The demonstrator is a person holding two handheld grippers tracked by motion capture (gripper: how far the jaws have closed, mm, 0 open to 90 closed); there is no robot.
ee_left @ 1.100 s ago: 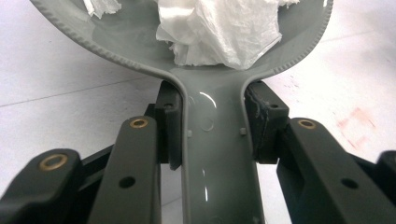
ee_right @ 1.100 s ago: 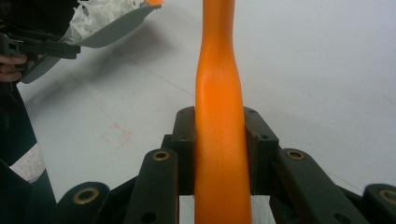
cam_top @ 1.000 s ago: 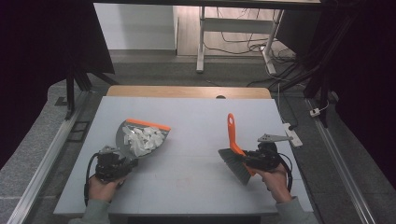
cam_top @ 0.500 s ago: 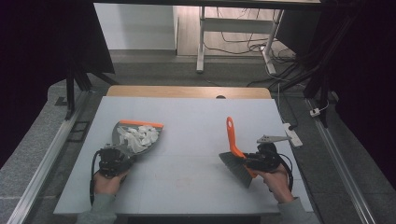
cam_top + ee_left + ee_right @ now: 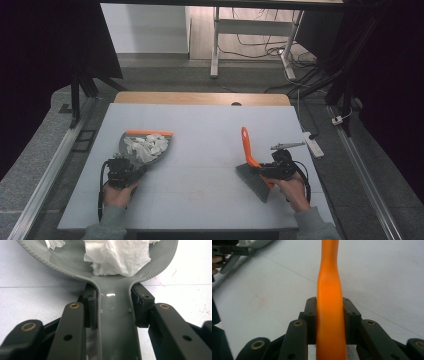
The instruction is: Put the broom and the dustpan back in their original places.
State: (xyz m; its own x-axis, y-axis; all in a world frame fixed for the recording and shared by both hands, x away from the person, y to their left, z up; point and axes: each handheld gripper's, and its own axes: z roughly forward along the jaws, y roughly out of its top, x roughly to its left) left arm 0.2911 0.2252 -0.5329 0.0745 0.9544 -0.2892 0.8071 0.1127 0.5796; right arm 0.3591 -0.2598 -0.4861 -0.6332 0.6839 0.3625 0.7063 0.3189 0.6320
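Note:
A grey dustpan (image 5: 145,150) with an orange front lip lies low on the white table (image 5: 200,125) at the left, holding crumpled white paper scraps (image 5: 146,147). My left gripper (image 5: 131,171) is shut on its grey handle (image 5: 113,315), a pad pressed on each side; the pan and paper (image 5: 117,257) lie just ahead. At the right, my right gripper (image 5: 261,171) is shut on the orange handle (image 5: 329,305) of a hand brush (image 5: 248,150). Its grey bristles (image 5: 255,182) point toward the near edge and the handle points away.
A wooden strip (image 5: 200,98) runs along the table's far edge. A small grey tool (image 5: 287,145) lies at the right edge beyond my right hand. A white power strip (image 5: 313,142) and cables lie on the floor at the right. The other gripper (image 5: 229,251) shows far off.
The dustpan has tipped down from a raised tilt to lie nearly flat on the table. The brush has sunk a little, its handle leaning further away.

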